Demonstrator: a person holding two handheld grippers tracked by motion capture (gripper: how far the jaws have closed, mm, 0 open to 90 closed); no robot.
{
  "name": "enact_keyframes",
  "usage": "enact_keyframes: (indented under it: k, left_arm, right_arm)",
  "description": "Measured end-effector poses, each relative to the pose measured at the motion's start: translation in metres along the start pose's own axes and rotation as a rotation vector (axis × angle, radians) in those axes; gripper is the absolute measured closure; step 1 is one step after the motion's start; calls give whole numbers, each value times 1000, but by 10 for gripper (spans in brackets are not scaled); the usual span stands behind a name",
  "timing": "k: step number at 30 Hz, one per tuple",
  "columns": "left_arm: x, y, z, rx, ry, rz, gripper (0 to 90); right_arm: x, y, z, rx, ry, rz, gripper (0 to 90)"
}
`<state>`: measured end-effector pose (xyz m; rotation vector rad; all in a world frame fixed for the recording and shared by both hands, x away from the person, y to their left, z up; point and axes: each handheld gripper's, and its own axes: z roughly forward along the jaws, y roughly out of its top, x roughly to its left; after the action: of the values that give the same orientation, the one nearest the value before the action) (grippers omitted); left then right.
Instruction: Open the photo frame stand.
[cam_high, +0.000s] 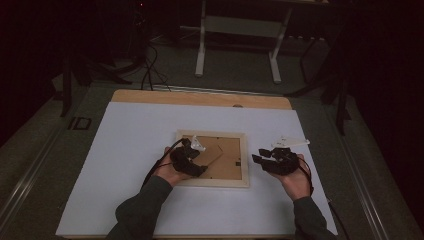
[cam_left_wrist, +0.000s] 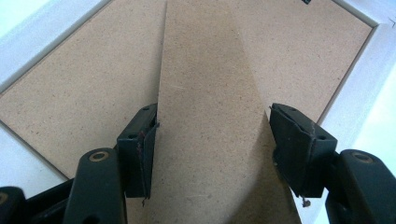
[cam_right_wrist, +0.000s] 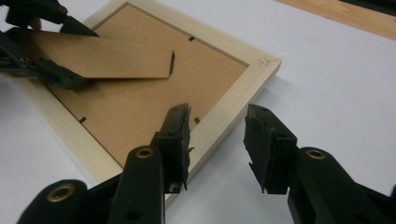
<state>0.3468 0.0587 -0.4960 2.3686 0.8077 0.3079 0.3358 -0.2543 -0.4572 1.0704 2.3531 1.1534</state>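
Observation:
A light wooden picture frame (cam_high: 245, 165) lies face down on the white table cover (cam_high: 125, 150), its brown backing board (cam_high: 231, 161) up. My left gripper (cam_high: 192, 159) is over the frame's left half, shut across the brown stand flap (cam_left_wrist: 210, 93). Its jaws press the flap's two long edges, midpoint (cam_left_wrist: 212, 135). In the right gripper view the flap (cam_right_wrist: 102, 58) is raised off the backing (cam_right_wrist: 140, 107), held by the left gripper (cam_right_wrist: 86, 56). My right gripper (cam_high: 260, 155) hovers open just right of the frame, with nothing between its jaws (cam_right_wrist: 217, 140), above the frame's rim (cam_right_wrist: 233, 100).
A bare wooden strip of table (cam_high: 200, 98) runs along the far edge of the white cover. Beyond it on the dark floor stand white desk legs (cam_high: 200, 50) and loose cables (cam_high: 150, 70). White cover extends on all sides of the frame.

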Motion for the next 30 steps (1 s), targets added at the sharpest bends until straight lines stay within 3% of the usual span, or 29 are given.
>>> enact_keyframes:
  k: [20, 30]
  left_arm:
    - [-15, -7, -7, -58, 82, 49, 379]
    - [-25, -12, -12, -100, 135, 88, 379]
  right_arm:
    - [-14, 11, 15, 49, -24, 19, 578]
    - [-18, 14, 28, 78, 2, 48, 562]
